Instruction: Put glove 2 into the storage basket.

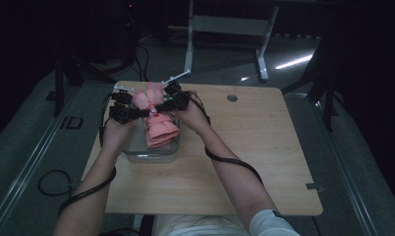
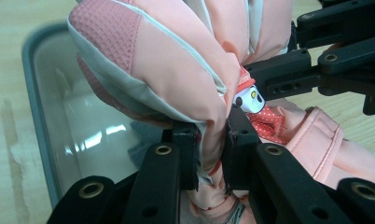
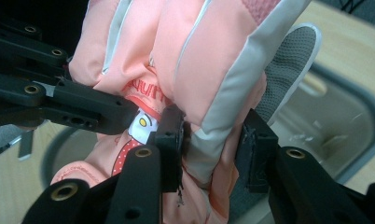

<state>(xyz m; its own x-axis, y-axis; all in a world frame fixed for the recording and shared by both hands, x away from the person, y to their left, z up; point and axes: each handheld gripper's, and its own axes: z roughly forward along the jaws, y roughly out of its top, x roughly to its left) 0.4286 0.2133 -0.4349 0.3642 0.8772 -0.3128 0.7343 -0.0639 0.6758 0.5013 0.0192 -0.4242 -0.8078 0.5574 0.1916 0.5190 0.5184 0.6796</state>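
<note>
I had both the left gripper [image 2: 212, 154] and right gripper [image 3: 214, 154] clamped on the pink glove [image 1: 155, 115] above the clear container [image 1: 136, 152]; uneven pulling risked the slick fabric slipping free.

We count one pink glove [image 1: 156, 115], one clear container [image 1: 151, 152], one wooden table [image 1: 244, 147] and two grippers, left gripper [image 1: 145, 113] and right gripper [image 1: 158, 107].

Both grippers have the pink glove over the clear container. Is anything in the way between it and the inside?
Nothing visible. The pink glove, pinched by the left gripper and right gripper, hangs over the clear container, whose visible interior looks bare.
</note>
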